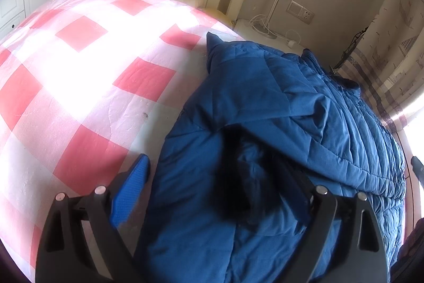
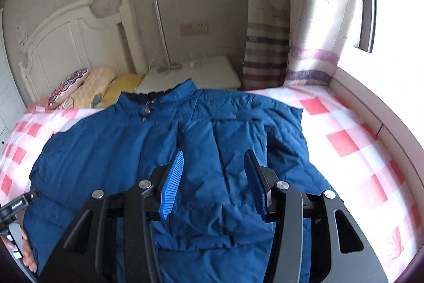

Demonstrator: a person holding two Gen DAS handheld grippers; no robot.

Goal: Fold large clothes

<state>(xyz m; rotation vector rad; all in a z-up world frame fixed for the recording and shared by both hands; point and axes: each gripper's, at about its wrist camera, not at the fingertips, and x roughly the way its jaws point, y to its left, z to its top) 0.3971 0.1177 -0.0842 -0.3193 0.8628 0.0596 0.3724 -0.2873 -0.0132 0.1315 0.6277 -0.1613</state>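
A blue quilted puffer jacket [image 2: 127,150] lies on the red-and-white checked bed [image 2: 344,139], collar toward the headboard, both sleeves folded in over the body. My right gripper [image 2: 214,182] is open and empty, hovering over the jacket's lower middle. In the left wrist view the jacket [image 1: 265,102] fills the right half. My left gripper [image 1: 220,184] is wide open; its left blue pad [image 1: 129,190] shows beside the jacket's edge, and its right finger is hidden in the folds of blue fabric. The checked bed [image 1: 79,70] spreads to the left.
Pillows [image 2: 84,89] lie by the white headboard [image 2: 66,44]. A white nightstand [image 2: 212,73] with a lamp and cables stands beyond the collar. A curtain [image 2: 291,31] and a window [image 2: 384,17] are at the right. The left hand [image 2: 18,243] shows at the lower left.
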